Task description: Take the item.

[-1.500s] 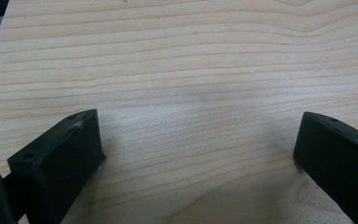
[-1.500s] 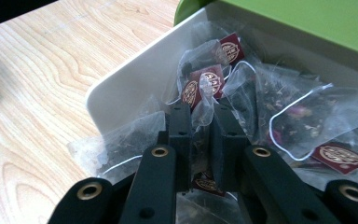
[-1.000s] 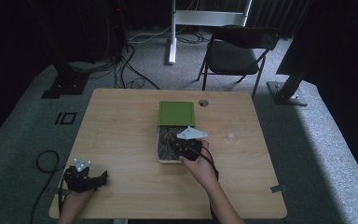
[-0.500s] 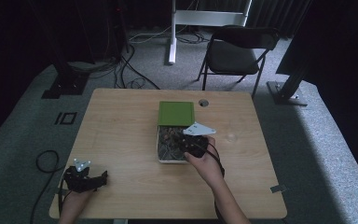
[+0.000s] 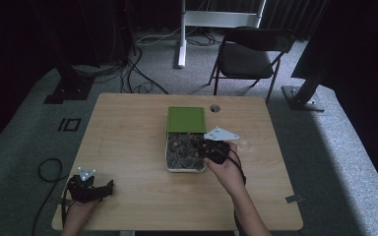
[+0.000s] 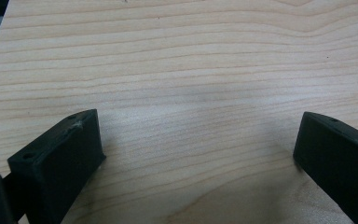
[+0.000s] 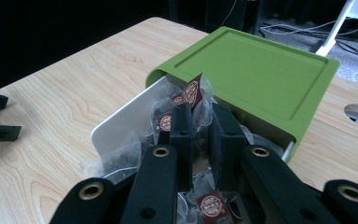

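Tea sachets fill the white box mid-bench, its green lid at the far end; from the high view, the right tongs work above it. Left tongs rest spread over bare bench. Right gripper view: tongs pinch one sachet; lifting clear likely follows.

round red-and-cream seals are showing on the tea bag tags, lettering too small to read.

Left gripper: jaws wide apart, near table's front-left corner.
Right gripper: jaws closed, mid-table.
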Tool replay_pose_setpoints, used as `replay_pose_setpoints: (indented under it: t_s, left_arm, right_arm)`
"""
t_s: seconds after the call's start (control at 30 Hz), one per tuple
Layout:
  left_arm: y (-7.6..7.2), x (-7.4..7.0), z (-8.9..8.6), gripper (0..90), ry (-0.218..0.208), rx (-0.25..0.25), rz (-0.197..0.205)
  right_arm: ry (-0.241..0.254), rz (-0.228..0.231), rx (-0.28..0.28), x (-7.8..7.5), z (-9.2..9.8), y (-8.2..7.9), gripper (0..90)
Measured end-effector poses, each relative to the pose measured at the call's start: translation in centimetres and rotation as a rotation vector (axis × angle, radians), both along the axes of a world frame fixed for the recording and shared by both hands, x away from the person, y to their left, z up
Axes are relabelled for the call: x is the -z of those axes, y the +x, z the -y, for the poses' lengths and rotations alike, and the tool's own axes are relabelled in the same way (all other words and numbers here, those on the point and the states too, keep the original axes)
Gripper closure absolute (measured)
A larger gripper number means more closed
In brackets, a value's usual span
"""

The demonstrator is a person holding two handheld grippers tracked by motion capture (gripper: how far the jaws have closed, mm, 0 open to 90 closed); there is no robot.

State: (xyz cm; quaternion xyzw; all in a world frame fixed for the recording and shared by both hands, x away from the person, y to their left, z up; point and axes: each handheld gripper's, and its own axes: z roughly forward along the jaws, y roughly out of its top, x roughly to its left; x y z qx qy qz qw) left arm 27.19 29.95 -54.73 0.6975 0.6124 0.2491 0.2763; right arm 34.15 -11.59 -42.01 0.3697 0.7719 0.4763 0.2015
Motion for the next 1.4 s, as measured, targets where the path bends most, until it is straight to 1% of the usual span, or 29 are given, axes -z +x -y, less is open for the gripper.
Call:
replay_pose_setpoints:
  t_s: [0.37,0.5,0.93,1.1,1.3,1.4]
  left_arm:
    - [0.0,0.0,0.0,1.7,0.0,0.0,0.0]
    - [0.0,0.0,0.0,1.7,0.0,0.0,0.0]
    - [0.0,0.0,0.0,1.7,0.0,0.0,0.0]
    - [0.0,0.0,0.0,1.7,0.001,0.0,-0.001]
    - [0.0,0.0,0.0,1.6,0.0,0.0,-0.001]
    - [0.0,0.0,0.0,1.7,0.0,0.0,0.0]
  right_arm:
    - [0.024,-0.009,0.028,-0.2,1.9,0.1,81.3]
    - [0.03,-0.003,0.041,-0.4,2.8,0.1,81.3]
    - [0.022,0.013,0.095,-1.2,6.0,0.1,81.3]
    - [0.004,0.021,0.118,-1.5,7.3,0.1,81.3]
    - [0.01,0.025,0.143,-1.7,8.6,0.2,81.2]
    - [0.021,0.027,0.158,-1.7,9.2,0.2,81.2]
